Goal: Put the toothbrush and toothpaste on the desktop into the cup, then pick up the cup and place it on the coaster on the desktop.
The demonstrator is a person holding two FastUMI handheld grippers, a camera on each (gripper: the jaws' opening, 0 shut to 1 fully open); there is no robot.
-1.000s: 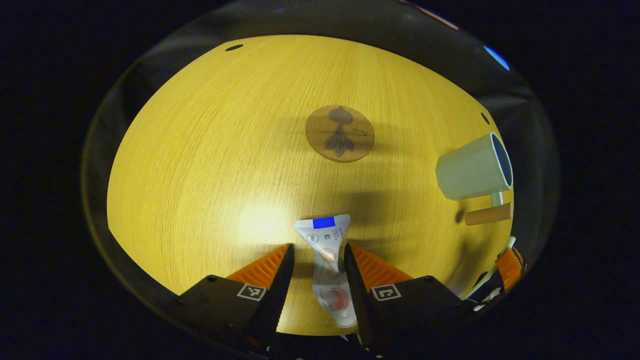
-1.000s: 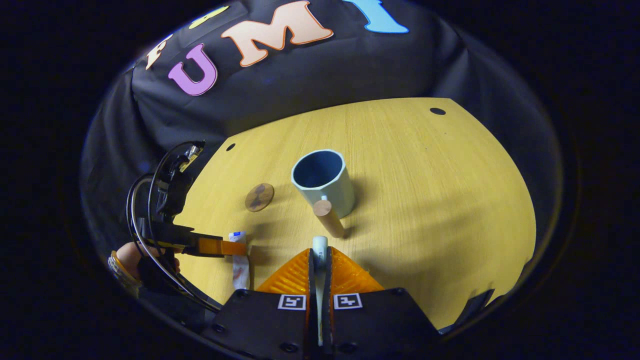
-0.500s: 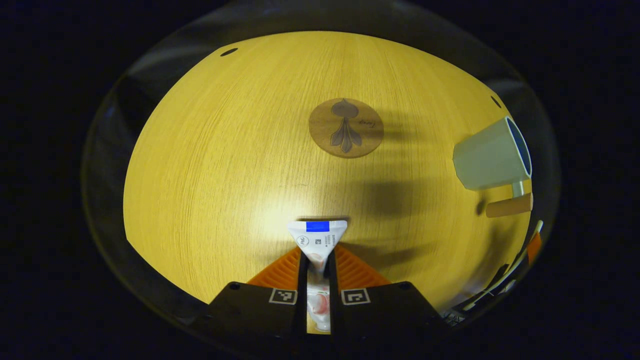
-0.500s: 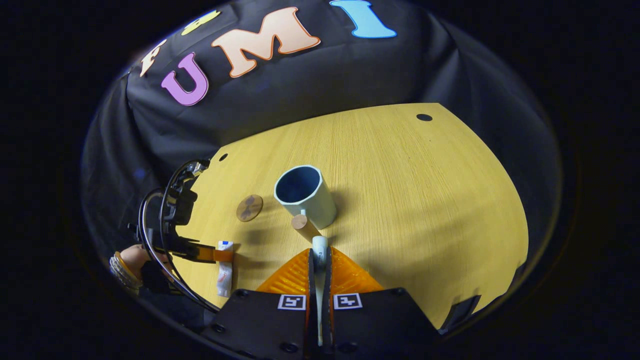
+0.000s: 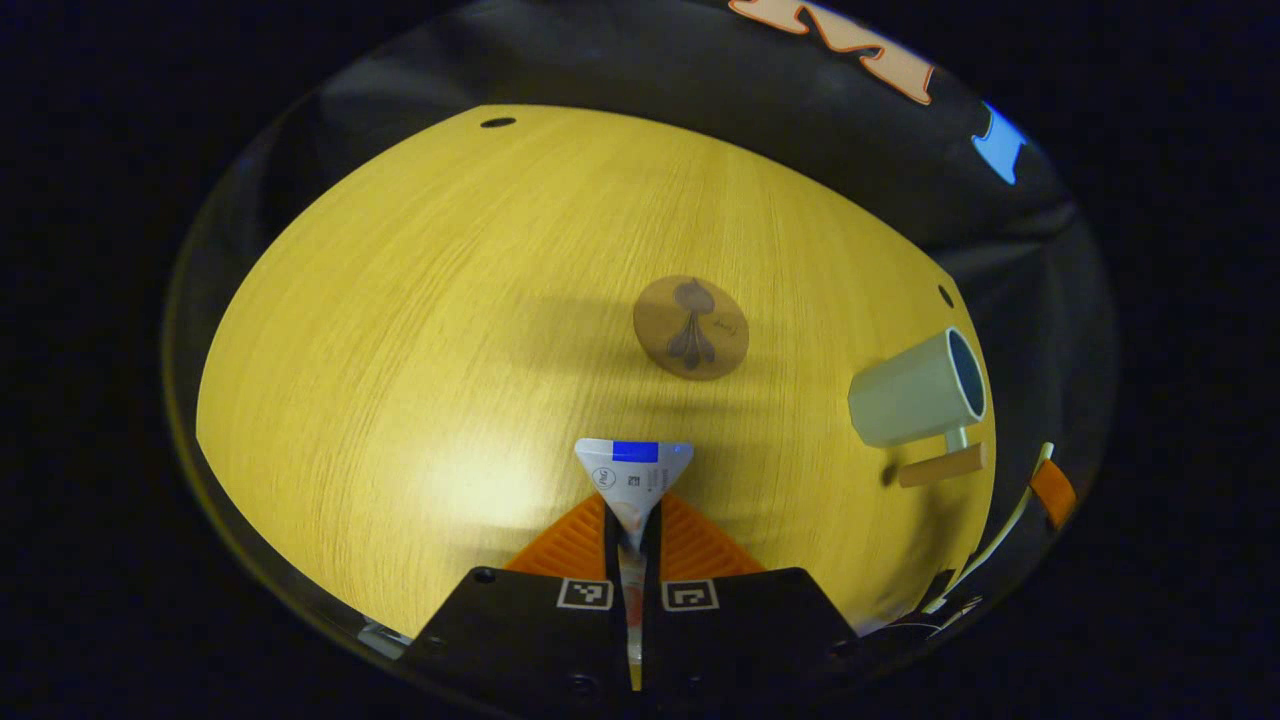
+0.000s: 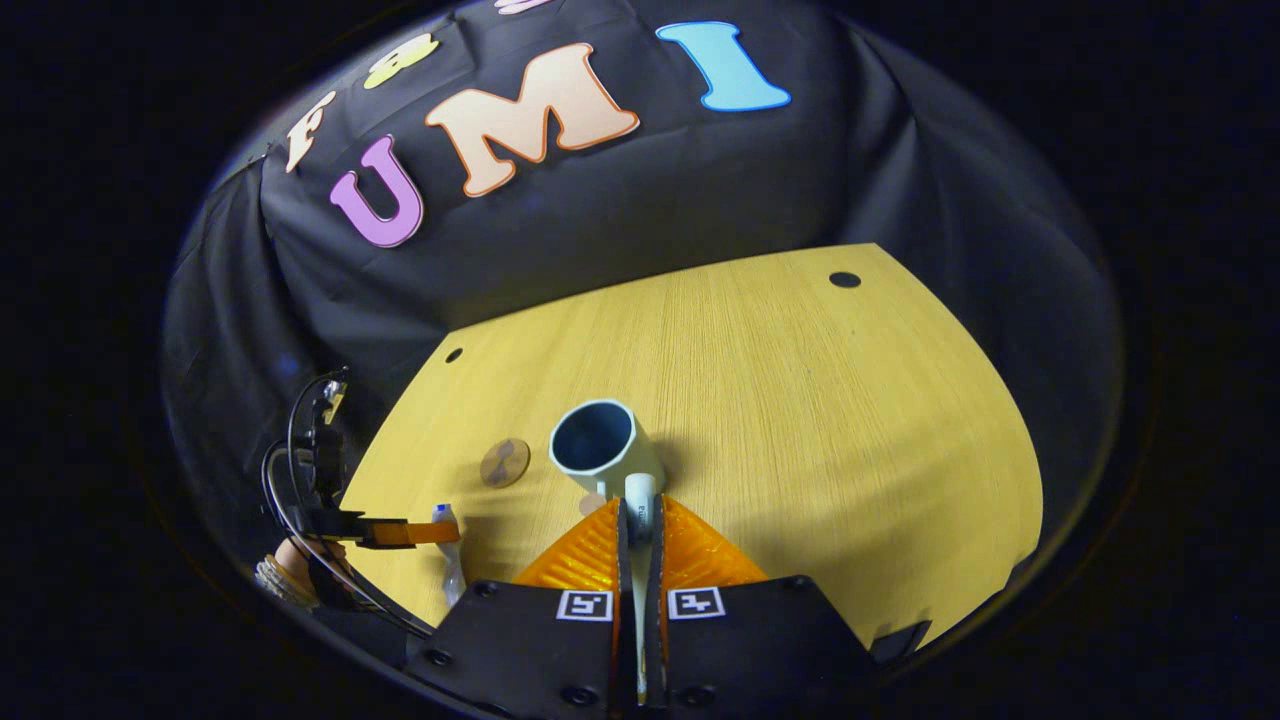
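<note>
White toothpaste tube (image 5: 634, 478), blue band at flat crimped end: clamped between left gripper fingers. White toothbrush (image 6: 639, 497): pinched in right gripper. Pale green mug (image 5: 912, 392), wooden handle: upright on desktop. Round wooden coaster (image 5: 691, 327), leaf motif: flat, near mug.

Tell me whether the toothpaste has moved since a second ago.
Yes. The toothpaste, once flat on the table, now hangs lifted in the left claw, beside the coaster.

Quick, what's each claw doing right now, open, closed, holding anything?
Left claw: closed on the toothpaste, both fingers pressing its sides.
Right claw: closed on the toothbrush, whose end sticks out between the fingers.
</note>
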